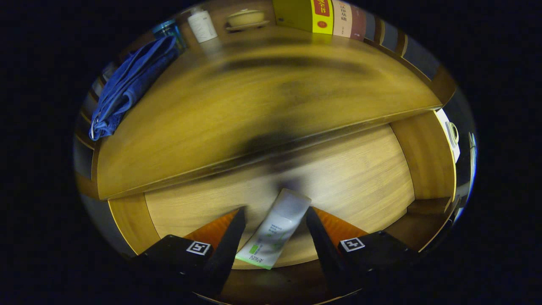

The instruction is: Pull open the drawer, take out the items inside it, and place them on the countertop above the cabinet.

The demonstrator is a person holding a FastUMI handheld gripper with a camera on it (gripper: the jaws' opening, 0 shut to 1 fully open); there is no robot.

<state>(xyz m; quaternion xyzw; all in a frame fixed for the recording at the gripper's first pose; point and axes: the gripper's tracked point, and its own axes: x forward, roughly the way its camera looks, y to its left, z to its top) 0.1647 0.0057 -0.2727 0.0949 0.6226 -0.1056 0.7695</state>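
The tube [274, 231] lies flat on the drawer [360, 178] floor, between the two fingers, slanted with its cap end pointing away toward the countertop [237, 110] and its flat crimped end nearest the camera. It is a white squeeze tube with green print, and it looks light, smooth-skinned and soft in the body, so it would likely dent under a hard pinch and could slide on the bare wood if nudged. The firmest place to take it is probably the shoulder just below the cap, or across the middle of the body where it is widest; the thin crimp looks a poor hold. The gripper [275, 218] has its fingers spread wide, one on each side of the tube, neither pressing on it; whether either tip brushes it is hard to tell through the blur. The drawer stands pulled open, with nothing else visible on its floor. Beyond it the countertop is mostly bare wood, with a blue cloth [129, 87] at its left edge, and a white bottle [202, 25], a bowl [245, 18] and books [334, 17] along the back.
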